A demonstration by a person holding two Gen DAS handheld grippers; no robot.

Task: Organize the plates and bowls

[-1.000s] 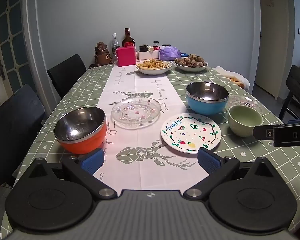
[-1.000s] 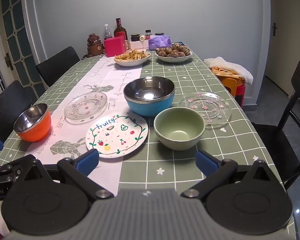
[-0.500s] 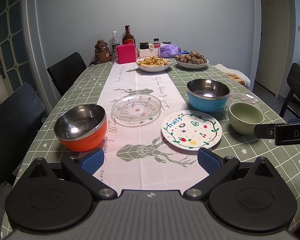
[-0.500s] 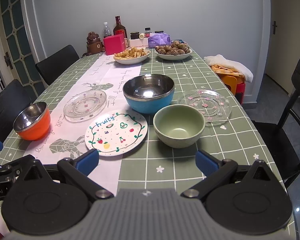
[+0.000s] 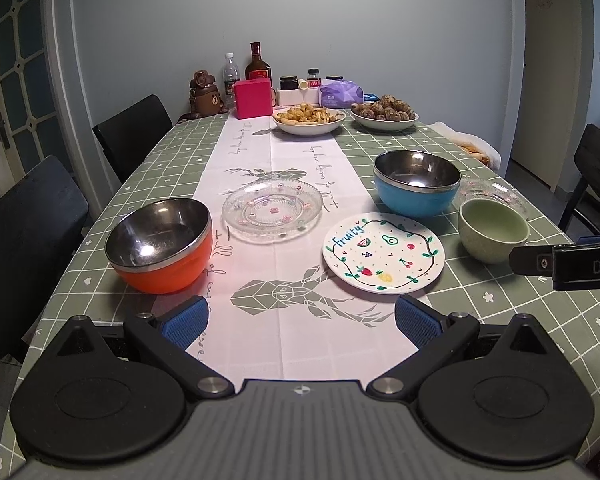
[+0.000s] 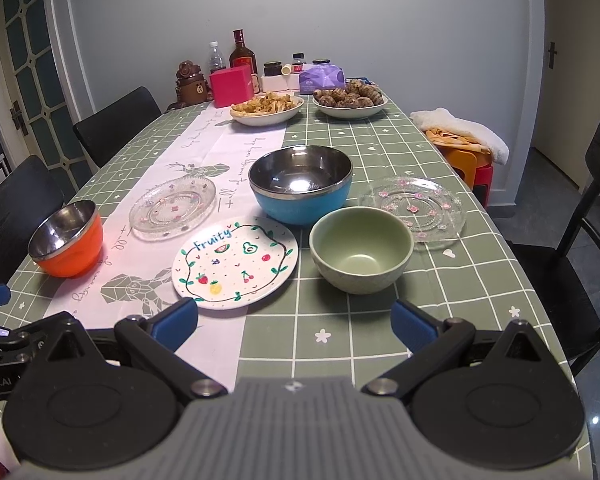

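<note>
Seen from the right wrist, at centre left the round orange bowl with a steel lining (image 6: pixel 66 240) sits close to the left edge of the long table under a green checked cloth (image 6: pixel 340 344), well apart from the other dishes. Right of it lies a clear glass plate with pink dots (image 6: pixel 173 208), then the white round plate lettered "Fruity" (image 6: pixel 235 262), nearly touching the blue steel-lined bowl (image 6: pixel 300 190) behind it. The pale green ceramic bowl (image 6: pixel 361 254) stands just beside that plate, and a second clear glass plate (image 6: pixel 416 210) lies at centre right, near the table's right edge. That makes three bowls and three plates.

Bare cloth lies open across the lower middle of both views. The left gripper (image 5: pixel 302 320) and right gripper (image 6: pixel 294 320) are both spread wide and hold nothing.
</note>
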